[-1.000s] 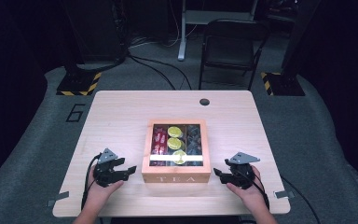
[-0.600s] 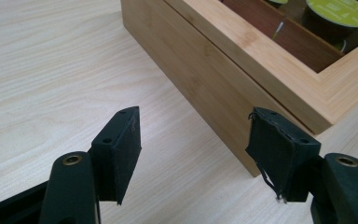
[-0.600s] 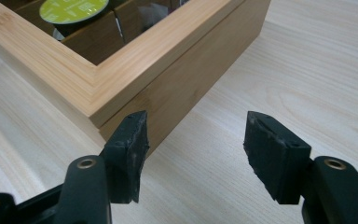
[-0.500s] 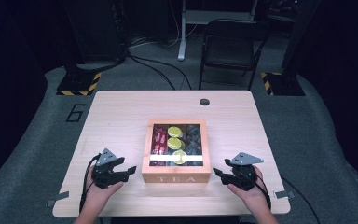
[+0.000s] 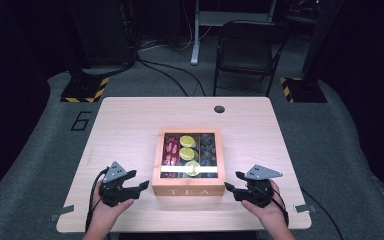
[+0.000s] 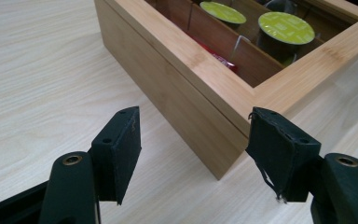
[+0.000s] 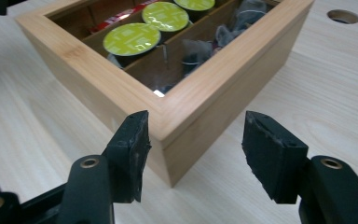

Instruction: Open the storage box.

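From the high view the tea box [image 5: 188, 162] sits mid-table [image 5: 130, 120], nearer the front edge, with the left gripper [image 5: 141, 185] and right gripper [image 5: 230, 186] flanking its front corners. You can read "TEA" on the front there, which neither gripper view catches. The left gripper view has the jaws apart around the box's corner, nothing pinched. The right gripper view shows its jaws have just been closing, the box corner between them but not touched, plus green capsules [image 7: 134, 39] up close.

tool [image 6: 193, 156]: jaws apart, empty | tea box [image 6: 186, 88] corner just ahead | table [image 6: 37, 70]
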`<state>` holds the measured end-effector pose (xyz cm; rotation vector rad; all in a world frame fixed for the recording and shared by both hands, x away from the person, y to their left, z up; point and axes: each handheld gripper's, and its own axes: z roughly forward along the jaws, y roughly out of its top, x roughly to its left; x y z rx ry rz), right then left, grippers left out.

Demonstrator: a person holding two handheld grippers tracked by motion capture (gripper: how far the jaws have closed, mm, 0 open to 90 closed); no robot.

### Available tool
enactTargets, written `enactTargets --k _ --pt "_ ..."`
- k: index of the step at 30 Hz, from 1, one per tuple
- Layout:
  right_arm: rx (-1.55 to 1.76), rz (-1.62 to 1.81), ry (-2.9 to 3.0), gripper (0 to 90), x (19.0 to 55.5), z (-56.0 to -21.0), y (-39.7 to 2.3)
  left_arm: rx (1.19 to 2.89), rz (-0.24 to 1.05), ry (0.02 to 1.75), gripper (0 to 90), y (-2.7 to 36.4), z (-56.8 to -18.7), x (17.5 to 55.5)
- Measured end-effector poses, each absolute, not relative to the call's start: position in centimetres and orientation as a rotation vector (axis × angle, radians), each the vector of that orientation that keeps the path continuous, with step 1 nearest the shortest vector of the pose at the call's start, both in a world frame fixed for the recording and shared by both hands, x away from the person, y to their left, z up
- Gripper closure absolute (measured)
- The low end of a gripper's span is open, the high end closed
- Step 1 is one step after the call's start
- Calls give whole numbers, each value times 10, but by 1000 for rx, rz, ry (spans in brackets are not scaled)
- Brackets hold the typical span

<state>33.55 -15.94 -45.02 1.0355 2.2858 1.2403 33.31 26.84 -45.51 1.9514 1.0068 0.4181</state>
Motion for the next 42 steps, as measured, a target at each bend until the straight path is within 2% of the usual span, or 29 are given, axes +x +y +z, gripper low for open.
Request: enactTargets --k 8,21,42 --pt "983 1272 2312 400 325 -447 -148 1920 400 990 343 264 -454 325" --pt "973 1203 2351 418 329 -461 -140 1986 352 938 345 247 -465 324" --pt "974 1135 2409 469 337 -478 -134 2059 334 905 414 235 -478 329"
